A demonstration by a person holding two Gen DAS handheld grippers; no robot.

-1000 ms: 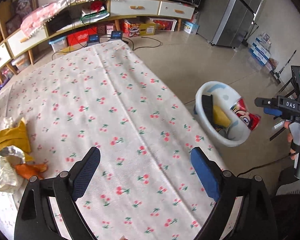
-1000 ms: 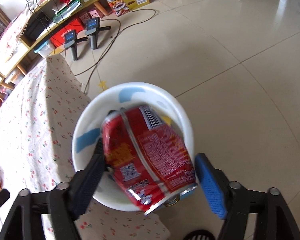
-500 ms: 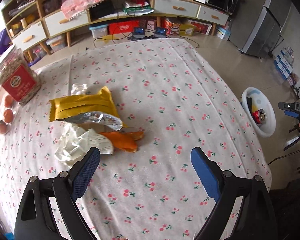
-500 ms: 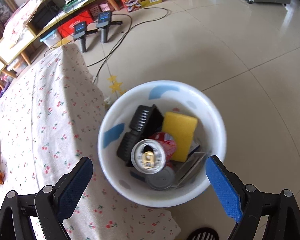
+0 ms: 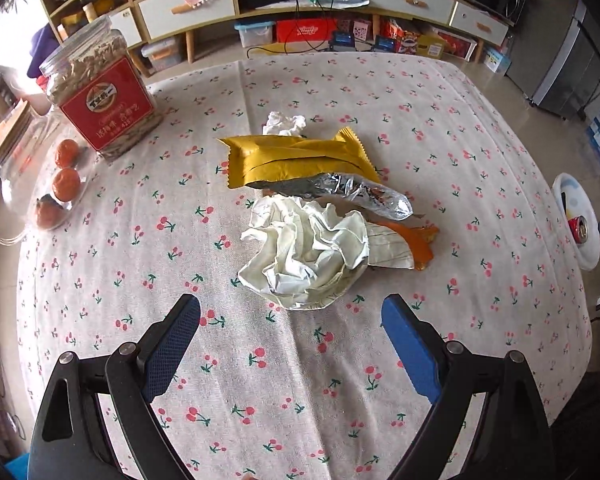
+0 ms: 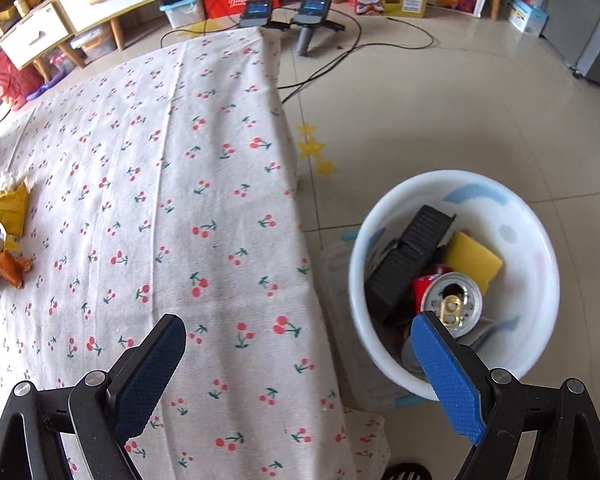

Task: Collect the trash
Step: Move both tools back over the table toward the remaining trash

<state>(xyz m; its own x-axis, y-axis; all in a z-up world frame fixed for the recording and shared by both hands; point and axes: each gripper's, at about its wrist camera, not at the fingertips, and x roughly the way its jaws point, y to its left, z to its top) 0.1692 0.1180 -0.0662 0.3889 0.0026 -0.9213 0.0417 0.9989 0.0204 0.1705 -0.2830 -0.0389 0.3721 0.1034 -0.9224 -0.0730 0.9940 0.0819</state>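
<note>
Stock of the job as it stands, for your reference.

**Already binned.** The white bin (image 6: 536, 224) sits on the floor just beside the table's right edge. In it: a red can (image 6: 452, 304) lying top-up, a yellow sponge (image 6: 474, 262), a black ribbed tray (image 6: 410, 258), and other bits beneath that are too hidden to name. Count these as done.

**Still on the table.** All remaining litter lies in one cluster near the middle of the cherry-print tablecloth (image 5: 340, 380):
- crumpled white paper (image 5: 308, 256), nearest to you;
- orange wrapper (image 5: 418, 240), partly tucked under the paper's right side;
- silver foil wrapper (image 5: 348, 192), lying across the top of the paper;
- yellow snack bag (image 5: 300, 160), behind and touching the foil;
- small white tissue (image 5: 284, 124), just beyond the bag.

**Not trash, as I judge it.** The seed jar (image 5: 100, 100) with the red label and the glass container of oranges (image 5: 56, 184) stand well apart at the left; leave them.

**Your tools.**
- Left gripper (image 5: 292, 332): fingers spread wide, nothing held, hovering over the cloth and aimed at the crumpled paper just ahead.
- Right gripper (image 6: 296, 348): fingers spread wide, nothing held, over the table's edge with its right finger above the bin's rim.

**Progress, by my reckoning.** Several items are in the bin and five visible pieces remain. The paper looks like your next pick.
</note>
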